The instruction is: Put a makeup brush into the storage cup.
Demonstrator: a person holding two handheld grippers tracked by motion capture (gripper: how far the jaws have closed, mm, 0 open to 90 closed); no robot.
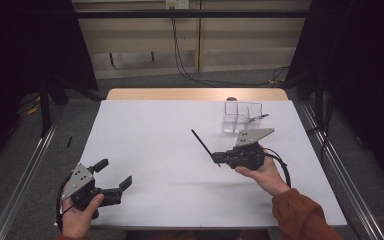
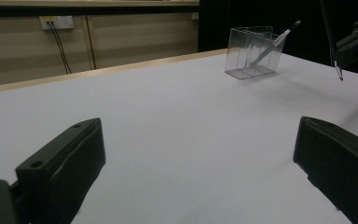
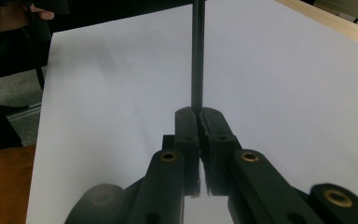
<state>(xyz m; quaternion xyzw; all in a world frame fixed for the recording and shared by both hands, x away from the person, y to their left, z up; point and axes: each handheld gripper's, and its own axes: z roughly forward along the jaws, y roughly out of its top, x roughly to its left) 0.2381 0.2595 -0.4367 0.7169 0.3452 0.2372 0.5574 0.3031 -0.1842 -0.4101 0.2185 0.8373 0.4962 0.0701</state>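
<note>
White surface (image 1: 170,165) takes up most of the high view, with a bare wooden strip along its far edge. Clear box (image 1: 242,116) with inner dividers stands far right on the surface; a thin pen-like stick (image 1: 258,118) leans inside its right compartment, tip poking over the rim. Same box (image 2: 255,51) and leaning stick (image 2: 277,41) show far off in the left gripper view.

Left gripper (image 1: 114,173) sits at the near left corner of the surface, held in the person's left hand (image 1: 80,217), jaws spread wide with nothing between them; the left gripper view confirms it, bare surface between the two jaws.

Right gripper (image 1: 215,158) is held over the right half of the surface, near side of the box and apart from it, in the right hand (image 1: 261,172) with an orange sleeve (image 1: 302,217). Jaws pressed together, pinching a thin black rod (image 1: 202,143) at its near end; the rod slants up and far-left from the gripper tip. In the right gripper view the rod (image 3: 197,56) runs straight out from the clamped jaws. Cannot tell if the rod's free end touches the surface.
</note>
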